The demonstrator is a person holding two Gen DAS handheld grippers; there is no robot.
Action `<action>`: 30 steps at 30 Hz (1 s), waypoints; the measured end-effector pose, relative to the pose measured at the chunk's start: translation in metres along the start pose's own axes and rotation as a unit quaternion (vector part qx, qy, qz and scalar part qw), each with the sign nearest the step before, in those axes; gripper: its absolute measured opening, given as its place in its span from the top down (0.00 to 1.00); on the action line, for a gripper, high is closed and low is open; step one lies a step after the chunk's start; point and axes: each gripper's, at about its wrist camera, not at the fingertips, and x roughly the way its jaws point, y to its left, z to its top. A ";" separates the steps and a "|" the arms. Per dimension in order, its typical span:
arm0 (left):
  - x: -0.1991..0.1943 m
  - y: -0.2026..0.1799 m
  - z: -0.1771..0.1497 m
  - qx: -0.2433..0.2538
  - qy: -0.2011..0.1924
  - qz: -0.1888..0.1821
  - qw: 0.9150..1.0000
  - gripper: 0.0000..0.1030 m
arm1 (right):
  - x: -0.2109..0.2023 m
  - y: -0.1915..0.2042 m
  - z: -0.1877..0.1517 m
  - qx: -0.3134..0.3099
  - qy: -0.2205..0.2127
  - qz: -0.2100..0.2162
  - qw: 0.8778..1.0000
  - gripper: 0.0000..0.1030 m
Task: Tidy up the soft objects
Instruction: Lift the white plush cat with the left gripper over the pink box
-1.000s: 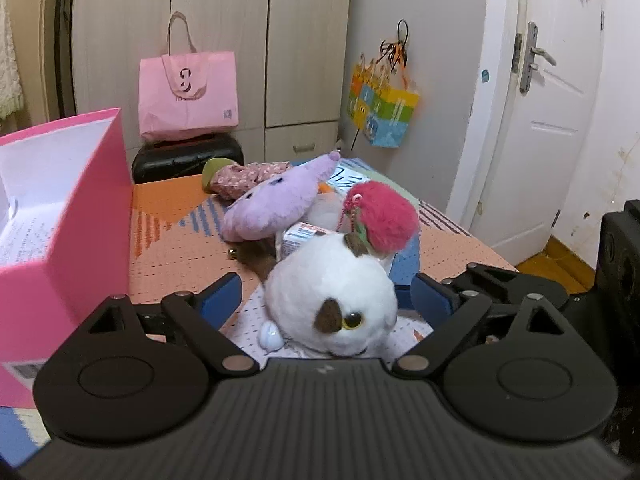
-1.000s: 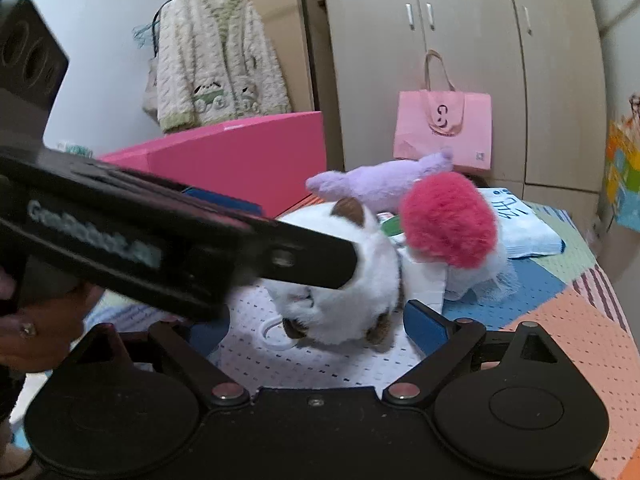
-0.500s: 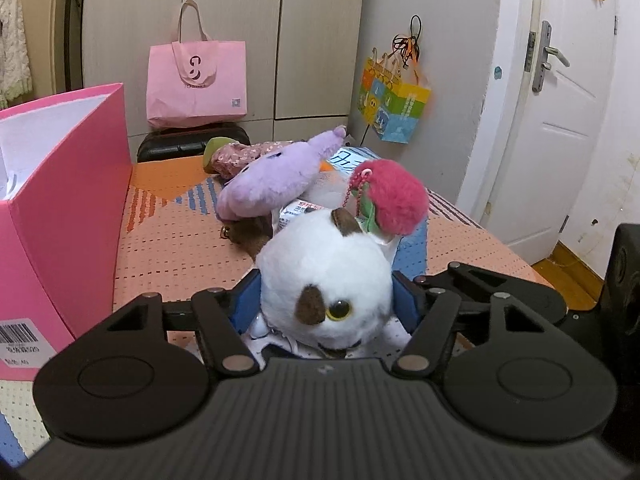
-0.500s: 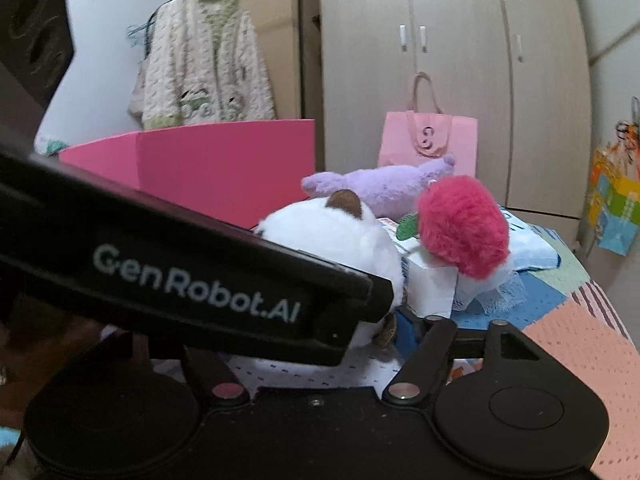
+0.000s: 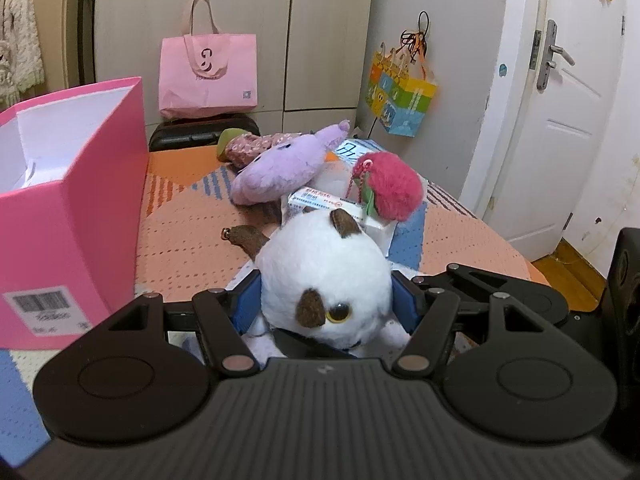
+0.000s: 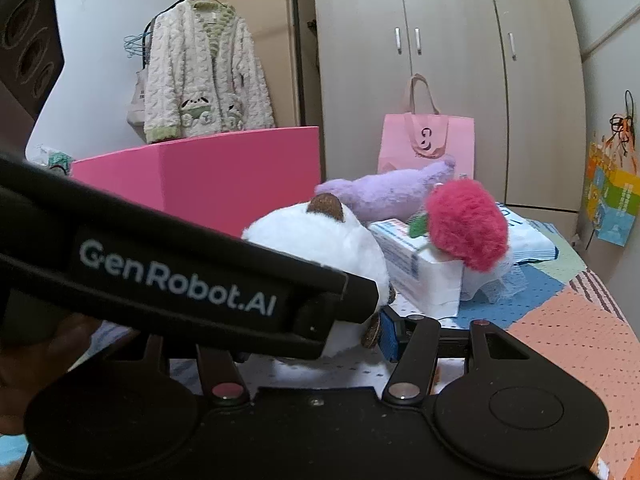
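You are holding the white plush cat (image 5: 326, 276) between the blue pads (image 5: 249, 305) of your left hand-held gripper (image 5: 326, 306); both pads are pressing into its fur, so that hand-held gripper is clamped on the toy's round head. Your right hand-held gripper (image 6: 384, 330) has just been closing too. In its own view one blue pad is sitting against the brown-tipped underside of the cat, but the left tool's black body is crossing in front and hiding the other pad, so you cannot tell whether it is gripping.

The cat is lying at the near edge of the patterned bench (image 5: 192, 236), face toward your left camera, its body running away from you toward the purple plush (image 5: 280, 172) and the red pompom (image 5: 394, 188), which is perched on a white packet (image 6: 424, 276). The pink box (image 5: 76, 216) is standing open to the left of the cat, just beside your left hand. That is the relation the next move is likely turning on: the box is lying leftward, nearer your left hand, so lifting clear of its wall looks necessary before carrying across.
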 end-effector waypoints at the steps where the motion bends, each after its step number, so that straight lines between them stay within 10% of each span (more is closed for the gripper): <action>1: -0.002 0.000 0.000 0.001 0.003 0.002 1.000 0.37 | -0.001 0.001 0.001 0.001 0.004 0.004 1.000 0.40; 30: -0.119 0.042 -0.010 -0.059 0.046 0.039 0.996 0.37 | -0.024 0.086 0.048 0.004 0.102 0.124 0.987 0.40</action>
